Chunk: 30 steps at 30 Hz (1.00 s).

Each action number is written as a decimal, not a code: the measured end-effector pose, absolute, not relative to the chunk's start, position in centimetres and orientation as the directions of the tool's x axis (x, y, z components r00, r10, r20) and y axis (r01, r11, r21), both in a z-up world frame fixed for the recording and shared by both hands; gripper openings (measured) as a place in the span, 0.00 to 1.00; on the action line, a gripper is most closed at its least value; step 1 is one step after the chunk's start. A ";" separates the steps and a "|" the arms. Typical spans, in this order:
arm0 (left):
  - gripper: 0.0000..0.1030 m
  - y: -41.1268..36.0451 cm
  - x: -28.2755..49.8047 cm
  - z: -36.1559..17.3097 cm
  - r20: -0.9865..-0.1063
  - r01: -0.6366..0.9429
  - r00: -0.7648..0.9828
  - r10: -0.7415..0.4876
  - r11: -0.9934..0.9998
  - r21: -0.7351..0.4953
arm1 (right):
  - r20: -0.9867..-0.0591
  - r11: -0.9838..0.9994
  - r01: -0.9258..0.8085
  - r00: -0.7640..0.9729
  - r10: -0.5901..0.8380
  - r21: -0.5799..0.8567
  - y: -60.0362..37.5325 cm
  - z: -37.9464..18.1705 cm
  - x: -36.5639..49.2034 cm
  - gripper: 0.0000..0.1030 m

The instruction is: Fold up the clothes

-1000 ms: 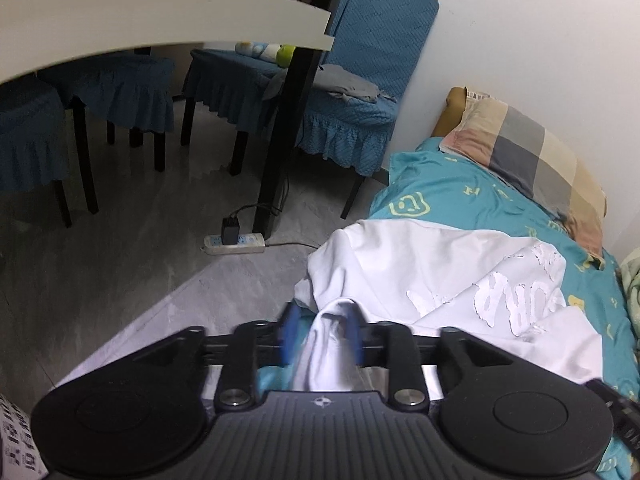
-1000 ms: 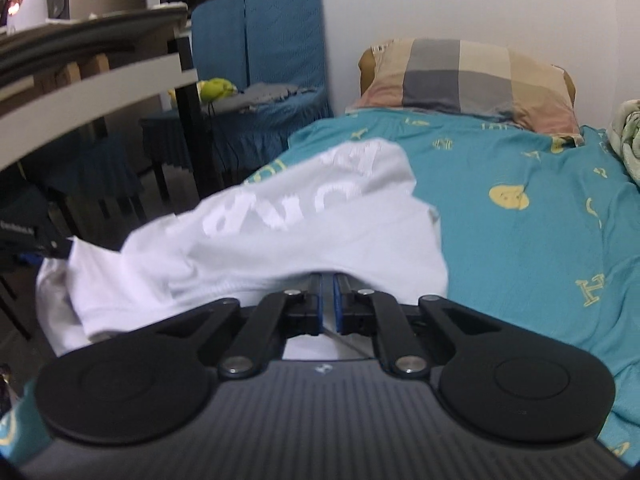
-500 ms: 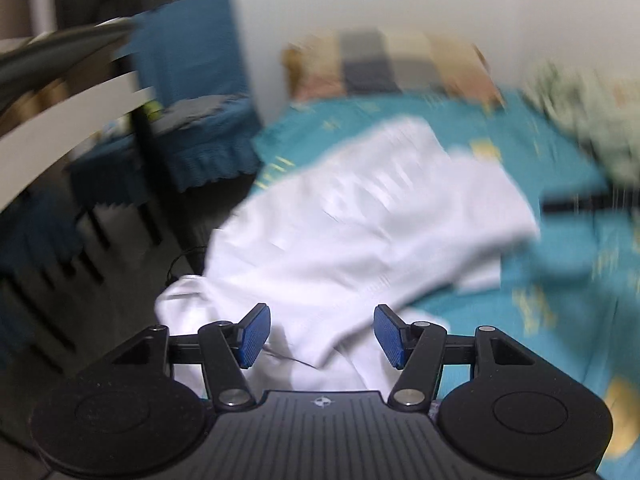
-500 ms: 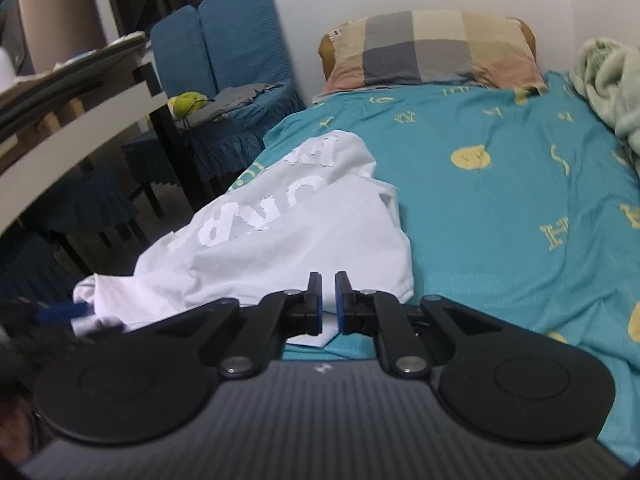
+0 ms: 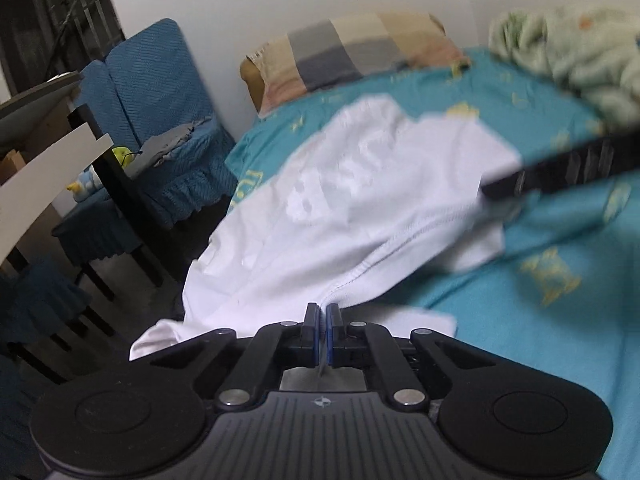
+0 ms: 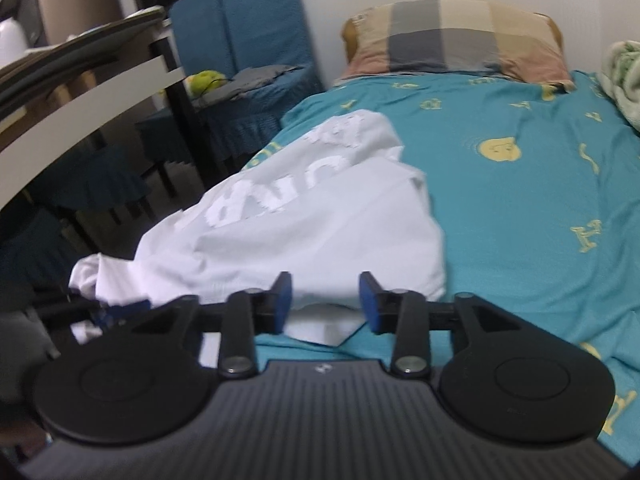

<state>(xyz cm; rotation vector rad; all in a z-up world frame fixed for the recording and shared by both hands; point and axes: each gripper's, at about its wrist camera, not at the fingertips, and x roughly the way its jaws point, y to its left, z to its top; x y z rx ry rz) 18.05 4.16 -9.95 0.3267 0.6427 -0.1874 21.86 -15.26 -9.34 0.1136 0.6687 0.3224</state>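
Observation:
A white T-shirt with pale lettering (image 5: 360,216) lies crumpled on the left edge of the teal bed and hangs off toward the floor. It also shows in the right wrist view (image 6: 304,224). My left gripper (image 5: 323,320) is shut on the shirt's stitched hem at the near edge. My right gripper (image 6: 325,300) is open and empty, its blue pads (image 6: 284,294) just in front of the shirt's near edge. The right gripper crosses the left wrist view as a blurred dark bar (image 5: 560,168).
The teal bedsheet (image 6: 520,208) with yellow prints stretches to the right. A plaid pillow (image 6: 452,36) lies at the head, a green blanket (image 5: 568,52) at far right. Blue-covered chairs (image 6: 248,48) and a table (image 6: 80,80) stand left of the bed.
My left gripper let go of a bunch of shirt, swung toward the bed, opened, then shut on the hem. My right gripper, shut before, has opened and released the shirt.

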 end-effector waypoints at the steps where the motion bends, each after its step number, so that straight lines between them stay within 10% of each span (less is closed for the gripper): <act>1: 0.03 4.8 17.8 -8.9 -0.599 0.272 0.793 -0.117 0.946 0.176 | -0.592 0.944 -0.269 0.736 0.329 0.190 -15.0 -9.5 21.8 0.43; 12: 0.03 11.0 15.1 -2.4 -0.392 0.353 0.786 -0.478 0.867 -0.351 | -0.466 0.897 -0.438 0.807 0.363 -0.059 -9.3 -8.5 18.7 0.46; 30: 0.03 8.8 17.2 -6.7 -0.477 0.272 0.794 -0.376 0.922 -0.274 | -0.426 0.997 -0.073 0.903 0.062 -0.010 -14.9 -7.7 21.1 0.46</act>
